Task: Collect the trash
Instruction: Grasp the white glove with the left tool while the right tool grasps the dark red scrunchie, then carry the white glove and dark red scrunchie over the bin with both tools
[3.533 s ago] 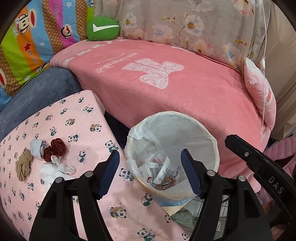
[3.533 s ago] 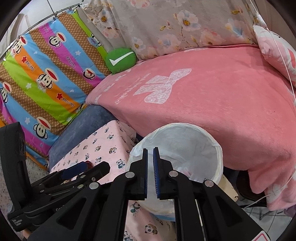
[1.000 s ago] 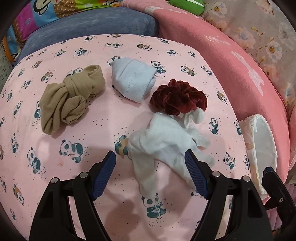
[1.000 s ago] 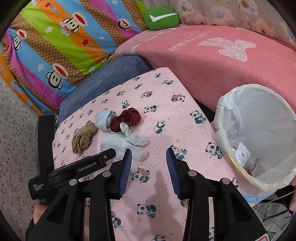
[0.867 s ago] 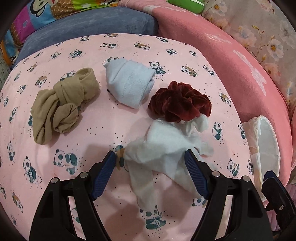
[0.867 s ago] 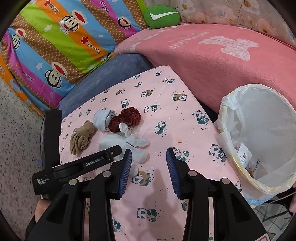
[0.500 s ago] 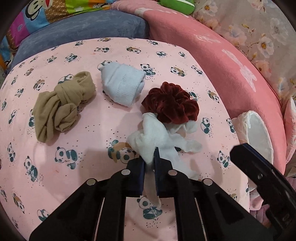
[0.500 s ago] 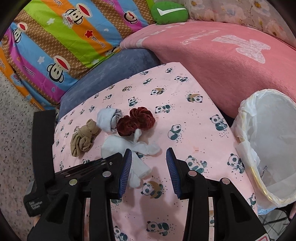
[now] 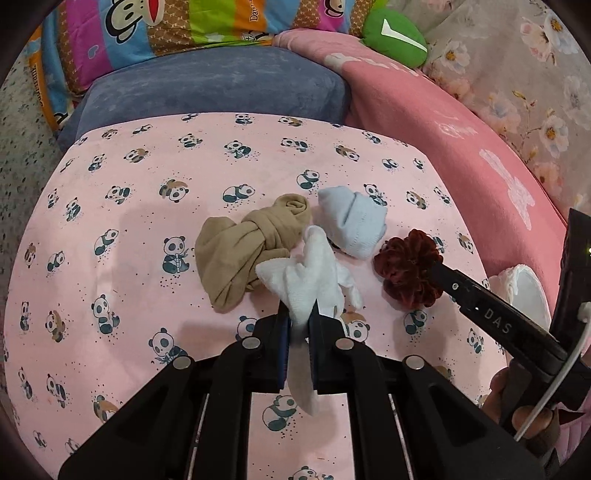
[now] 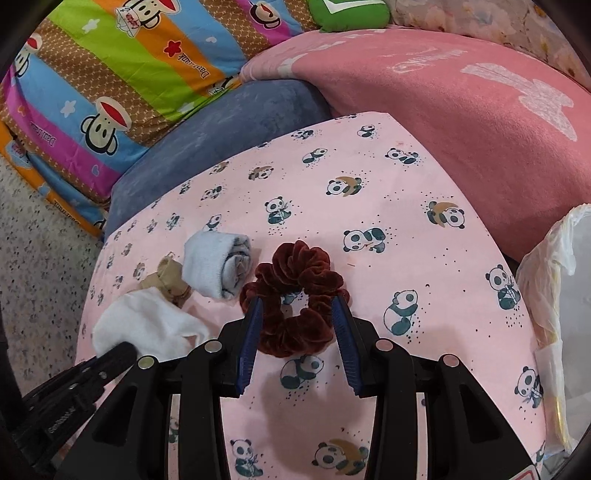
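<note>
My left gripper [image 9: 297, 325] is shut on a crumpled white cloth [image 9: 310, 277] and holds it above the pink panda-print surface [image 9: 147, 221]. The cloth also shows in the right wrist view [image 10: 147, 328]. My right gripper [image 10: 297, 325] is open, its jaws on either side of a dark red scrunchie [image 10: 295, 295], which also shows in the left wrist view [image 9: 408, 271]. A tan knotted stocking [image 9: 243, 247] and a rolled light blue sock [image 9: 354, 221] lie beside them. The white-lined trash bin [image 10: 557, 295] stands at the right edge.
A pink blanket [image 10: 461, 110], a blue cushion [image 9: 214, 88], a striped monkey-print quilt [image 10: 110, 74] and a green pillow [image 9: 395, 33] lie behind the surface. Speckled floor [image 10: 37, 258] is at the left.
My left gripper has shut on the white cloth and lifted it up and left. My right gripper has moved in around the red scrunchie, still open.
</note>
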Demonstrator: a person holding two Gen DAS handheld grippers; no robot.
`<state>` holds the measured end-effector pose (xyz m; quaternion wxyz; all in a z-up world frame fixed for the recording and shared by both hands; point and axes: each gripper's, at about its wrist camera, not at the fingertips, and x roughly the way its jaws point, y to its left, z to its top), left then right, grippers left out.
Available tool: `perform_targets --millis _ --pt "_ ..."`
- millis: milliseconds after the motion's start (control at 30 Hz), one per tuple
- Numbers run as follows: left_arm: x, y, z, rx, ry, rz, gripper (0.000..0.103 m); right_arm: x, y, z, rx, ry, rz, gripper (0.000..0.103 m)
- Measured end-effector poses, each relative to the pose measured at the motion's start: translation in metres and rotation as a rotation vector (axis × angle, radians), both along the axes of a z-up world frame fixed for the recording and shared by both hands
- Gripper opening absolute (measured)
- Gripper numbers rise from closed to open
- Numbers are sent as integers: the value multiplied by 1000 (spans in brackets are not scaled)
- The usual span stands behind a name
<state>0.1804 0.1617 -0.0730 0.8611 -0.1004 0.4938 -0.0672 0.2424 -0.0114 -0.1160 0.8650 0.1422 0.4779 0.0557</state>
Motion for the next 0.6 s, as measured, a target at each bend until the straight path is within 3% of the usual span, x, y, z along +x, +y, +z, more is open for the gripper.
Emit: perform_targets --millis 133,200,267,600 --pt "2 -2 -4 -7 8 -4 9 6 1 -17 -11 57 -7 40" --pt "0 -2 -5 -10 13 -9 9 7 -1 -23 -11 70 -7 24" --pt "-2 -5 -5 -14 14 -16 9 4 -3 -24 -13 74 -7 17" --pt "-22 -40 19 -23 -24 -78 9 -44 -23 8 21 -22 -13 14"
